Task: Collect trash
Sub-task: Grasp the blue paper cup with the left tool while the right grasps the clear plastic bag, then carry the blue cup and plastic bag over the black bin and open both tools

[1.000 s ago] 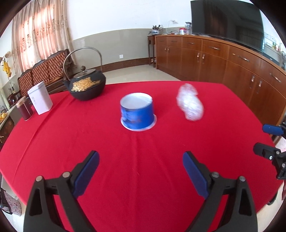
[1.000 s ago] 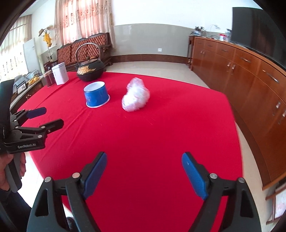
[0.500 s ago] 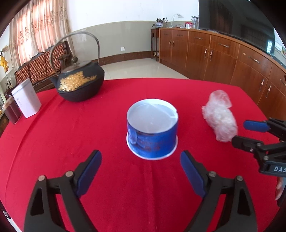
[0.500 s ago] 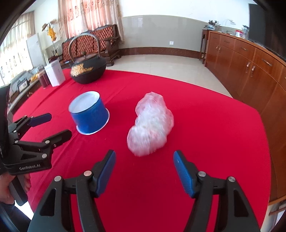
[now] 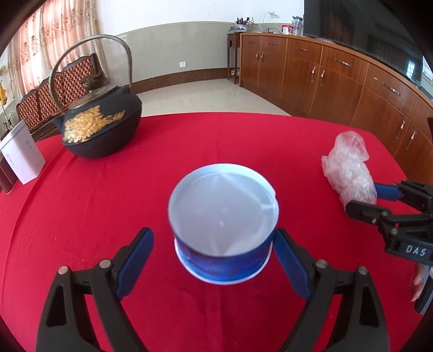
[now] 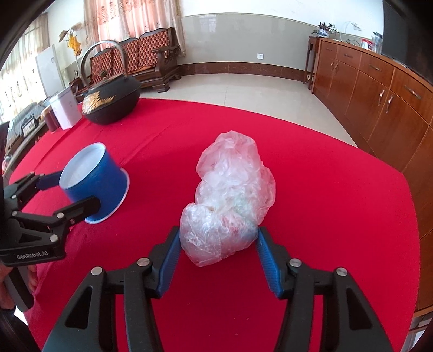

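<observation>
Both grasps are in hand: the left gripper (image 5: 213, 260) stands wide around the blue cup (image 5: 223, 230) on the table (image 5: 81, 205), while the right gripper (image 6: 217, 249), jaws just closing, seems to touch the plastic bag (image 6: 230, 205), needing a firmer squeeze before lifting

on my feed a black iron teapot (image 5: 100, 130) with a gold flower and a tall hoop handle sits at the far left of the red tablecloth (image 5: 216, 135). a white box (image 5: 23, 154) stands left of it. wooden cabinets (image 5: 324, 75) line the right wall; a carved sofa (image 6: 143, 62) sits under the curtains (image 6: 130, 21).
</observation>
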